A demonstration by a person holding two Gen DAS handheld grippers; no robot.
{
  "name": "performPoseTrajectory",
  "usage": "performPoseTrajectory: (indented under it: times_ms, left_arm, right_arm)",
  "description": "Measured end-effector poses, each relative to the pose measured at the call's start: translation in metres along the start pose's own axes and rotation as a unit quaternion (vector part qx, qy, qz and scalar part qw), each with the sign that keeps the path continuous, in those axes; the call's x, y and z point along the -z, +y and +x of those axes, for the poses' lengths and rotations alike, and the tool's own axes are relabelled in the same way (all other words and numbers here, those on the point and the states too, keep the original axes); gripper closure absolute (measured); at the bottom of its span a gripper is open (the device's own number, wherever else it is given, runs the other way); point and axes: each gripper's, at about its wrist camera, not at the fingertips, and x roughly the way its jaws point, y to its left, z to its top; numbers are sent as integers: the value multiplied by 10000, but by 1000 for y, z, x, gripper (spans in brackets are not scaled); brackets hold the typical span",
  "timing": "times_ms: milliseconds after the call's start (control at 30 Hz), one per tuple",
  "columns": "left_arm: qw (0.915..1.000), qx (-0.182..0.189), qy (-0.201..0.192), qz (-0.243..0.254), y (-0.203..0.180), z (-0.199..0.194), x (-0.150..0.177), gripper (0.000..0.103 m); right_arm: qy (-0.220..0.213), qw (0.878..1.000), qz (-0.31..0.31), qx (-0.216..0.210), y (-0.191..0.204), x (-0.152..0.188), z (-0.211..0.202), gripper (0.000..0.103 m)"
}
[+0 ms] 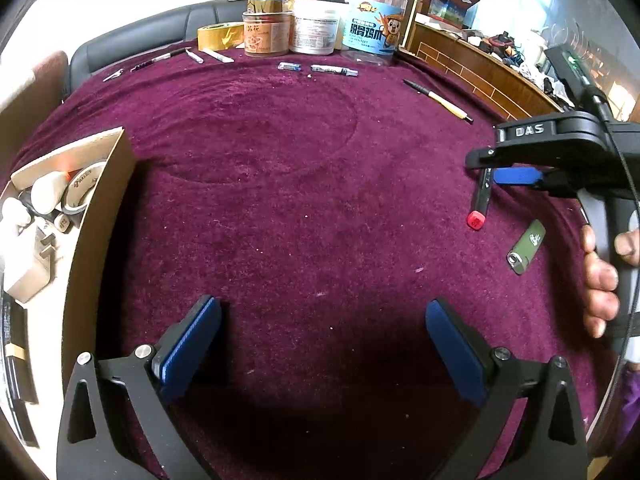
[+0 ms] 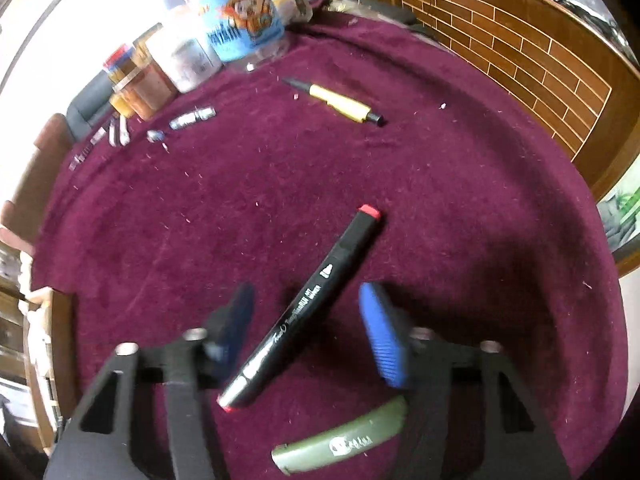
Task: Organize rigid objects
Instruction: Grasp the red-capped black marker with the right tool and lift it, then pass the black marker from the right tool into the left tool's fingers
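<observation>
- While the wine-red plush cloth [image 1: 280, 200] covers the whole table, the left gripper [image 1: 324, 344] hovers over a bare stretch of it, its blue-padded jaws released wide with nothing between them.
- At the cloth's left edge stands an open brown cardboard box [image 1: 100, 216] holding tape rolls and pale small items.
- Toward the cloth's right side, the right gripper [image 2: 308, 332] points down over a black marker pen with red end caps [image 2: 304, 308].
- The marker lies slantwise on the cloth between the blue pads; the jaws are partly drawn in, not yet pressing it.
- Just beside the marker, nearer the cloth's front edge, lies an olive-green lighter-shaped case [image 2: 340, 436].
- Further across the cloth lies a yellow-and-black pen [image 2: 340, 104].
- Along the cloth's far edge stand several jars and tubs [image 1: 320, 28].
</observation>
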Motion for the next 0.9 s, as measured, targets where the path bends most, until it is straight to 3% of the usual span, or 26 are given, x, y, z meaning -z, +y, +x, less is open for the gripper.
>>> performPoseTrajectory:
  times_ms: [67, 133, 333, 500, 567, 667, 700, 733, 800, 833, 900]
  left_arm:
    - [10000, 10, -4, -7, 0, 0, 0, 3]
    - [10000, 58, -21, -41, 1, 0, 0, 3]
    - [9998, 142, -53, -105, 4, -1, 0, 3]
    - [9997, 178, -69, -134, 5, -2, 1, 3]
    - [9998, 151, -58, -113, 4, -1, 1, 3]
    - [10000, -34, 3, 13, -1, 1, 1, 3]
    - [9999, -122, 32, 72, -4, 2, 0, 3]
    - [9995, -266, 75, 160, -7, 4, 1, 3]
    - [9984, -478, 102, 290, -15, 4, 3, 6]
    - [9986, -424, 48, 303, -18, 1, 3, 12]
    - [9993, -243, -66, 278, -23, -8, 1, 14]
  right_arm:
    - [-47, 9997, -111, 190, 5, 1, 1, 75]
    - [35, 10000, -42, 8, 9, 5, 1, 88]
    - [421, 9961, 48, -777, 30, 33, -1, 90]
    - [922, 9814, 77, -1684, 54, 58, -2, 90]
    - [651, 9846, -191, -1608, 60, 62, -19, 90]
    - [-423, 9899, -766, -1119, 60, 66, -67, 86]
    - [-864, 9871, -913, -989, 57, 69, -84, 74]
    - [-1283, 9833, -994, -827, 51, 73, -98, 39]
    - [-1720, 9793, -835, -665, 32, 78, -114, 6]
    - [-1658, 9827, -621, -554, 17, 78, -115, 6]
    - [-1284, 9895, -364, -549, -4, 74, -106, 6]
